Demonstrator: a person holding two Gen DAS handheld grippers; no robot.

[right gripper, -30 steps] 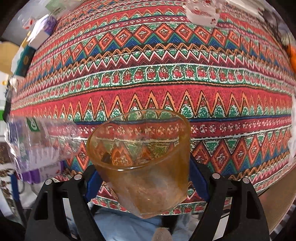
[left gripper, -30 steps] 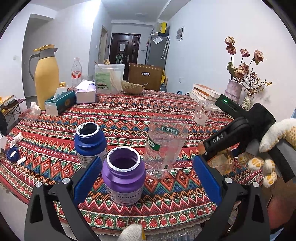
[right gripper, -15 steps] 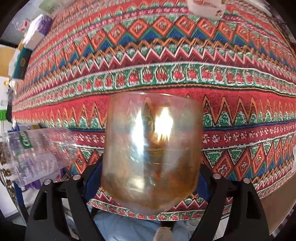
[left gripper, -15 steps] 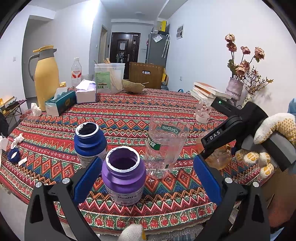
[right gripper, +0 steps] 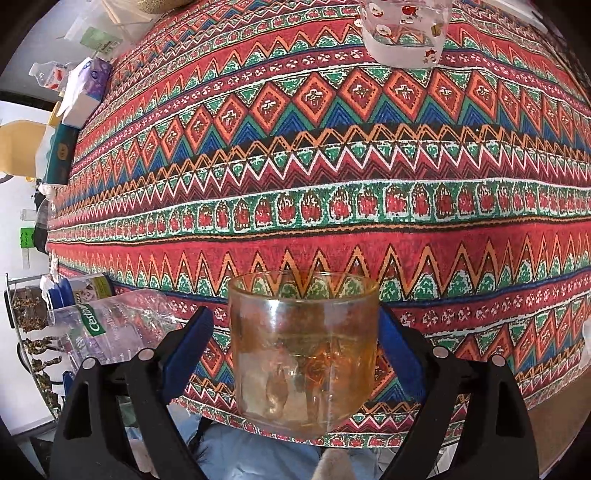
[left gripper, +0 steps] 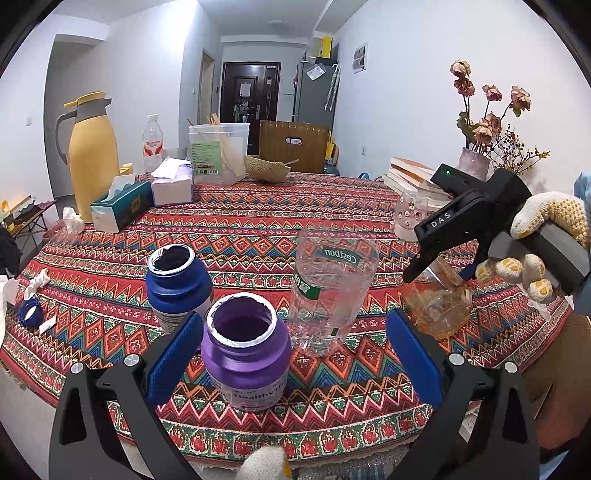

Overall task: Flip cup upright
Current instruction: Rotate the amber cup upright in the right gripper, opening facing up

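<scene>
An amber glass cup (right gripper: 303, 350) sits between the blue pads of my right gripper (right gripper: 295, 343), which is shut on it; its rim faces away from the camera towards the tablecloth. In the left wrist view the same cup (left gripper: 437, 310) hangs tilted under the right gripper (left gripper: 439, 273), low over the right part of the cloth. My left gripper (left gripper: 291, 350) is open and empty, its fingers (left gripper: 173, 354) either side of a purple jar (left gripper: 245, 354) near the table's front edge.
A blue jar (left gripper: 177, 284) and a clear cut bottle (left gripper: 328, 288) stand beside the purple jar. A clear patterned cup (right gripper: 404, 33) stands further back. A yellow jug (left gripper: 90, 155), tissue boxes, books and a flower vase (left gripper: 474, 158) line the far edges.
My right gripper has turned the amber cup and lowered it towards the cloth. The left gripper has not moved.
</scene>
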